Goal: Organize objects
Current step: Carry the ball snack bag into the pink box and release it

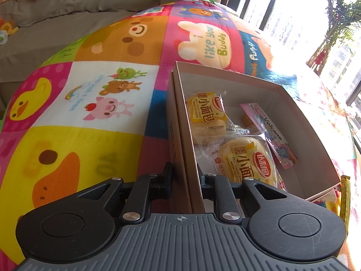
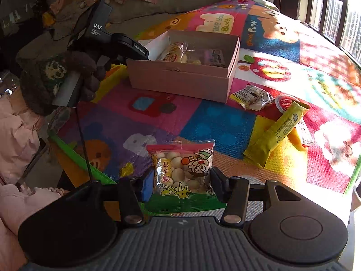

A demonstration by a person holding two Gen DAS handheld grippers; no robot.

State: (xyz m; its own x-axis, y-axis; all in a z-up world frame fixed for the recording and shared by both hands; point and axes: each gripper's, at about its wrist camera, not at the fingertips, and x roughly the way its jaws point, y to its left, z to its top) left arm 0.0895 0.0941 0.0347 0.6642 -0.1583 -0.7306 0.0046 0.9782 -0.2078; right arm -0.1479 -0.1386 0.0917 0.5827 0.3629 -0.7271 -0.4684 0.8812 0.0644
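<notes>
A pink cardboard box [image 1: 300, 103] sits on a colourful play mat [image 1: 90, 90]. Inside lie two yellow bread packets [image 1: 207, 110] and a pink snack packet [image 1: 270, 133]. My left gripper [image 1: 185, 178] is shut on the box's near wall, one finger outside and one inside. In the right wrist view the box [image 2: 180, 79] stands further back on the mat [image 2: 203, 117]. My right gripper [image 2: 181, 180] is shut on a bag of round biscuits [image 2: 182, 169]. A yellow bar packet [image 2: 275, 133], a white wrapped snack [image 2: 250, 97] and a red-lidded cup [image 2: 285, 102] lie on the mat to the right.
A grey sofa [image 1: 79, 2] with clothes on it runs behind the mat. Windows [image 2: 334, 11] are at the right. The person's left hand and the other gripper's body [image 2: 99, 36] are left of the box. An orange packet [image 2: 297, 140] lies by the yellow bar.
</notes>
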